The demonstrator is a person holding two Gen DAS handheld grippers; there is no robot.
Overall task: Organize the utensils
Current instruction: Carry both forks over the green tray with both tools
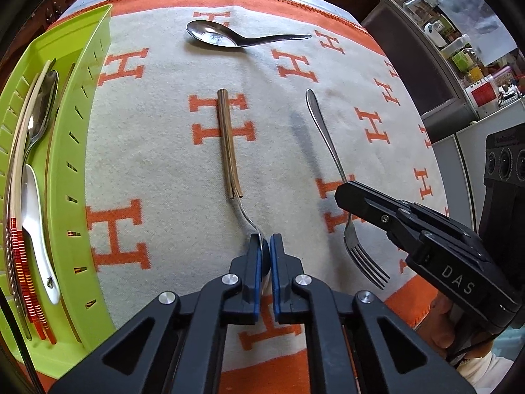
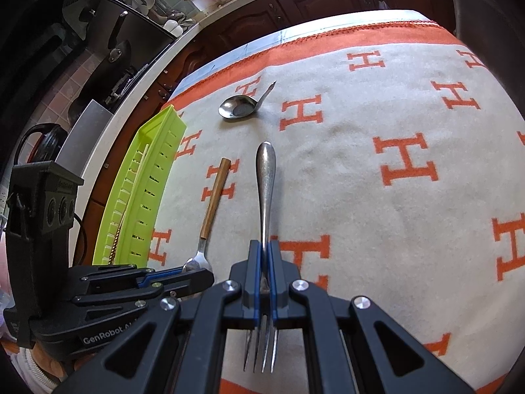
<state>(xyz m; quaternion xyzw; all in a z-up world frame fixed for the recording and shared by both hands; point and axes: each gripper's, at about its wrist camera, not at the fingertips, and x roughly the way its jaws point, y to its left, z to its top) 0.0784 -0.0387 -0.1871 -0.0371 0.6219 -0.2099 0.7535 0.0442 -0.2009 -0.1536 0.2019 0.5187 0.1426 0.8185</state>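
Note:
My left gripper [image 1: 265, 246] is shut on the bowl of a wooden-handled spoon [image 1: 228, 144], whose handle points away over the cloth; the spoon also shows in the right wrist view [image 2: 215, 193]. My right gripper [image 2: 265, 251] is shut on the neck of a steel fork [image 2: 266, 177], tines toward the camera; the fork also shows in the left wrist view [image 1: 328, 141]. A steel soup spoon [image 1: 216, 34] lies at the far side, also seen in the right wrist view [image 2: 238, 107]. The green utensil tray [image 1: 73, 151] at the left holds a metal spoon [image 1: 41, 105], a white spoon [image 1: 36, 229] and chopsticks.
A beige cloth with orange H letters [image 1: 157, 124] covers the table. The tray [image 2: 147, 177] lies along the table's left edge. Kitchen counters with jars and bottles [image 1: 466, 55] stand beyond the table. The left gripper's body [image 2: 108, 292] is at the lower left of the right wrist view.

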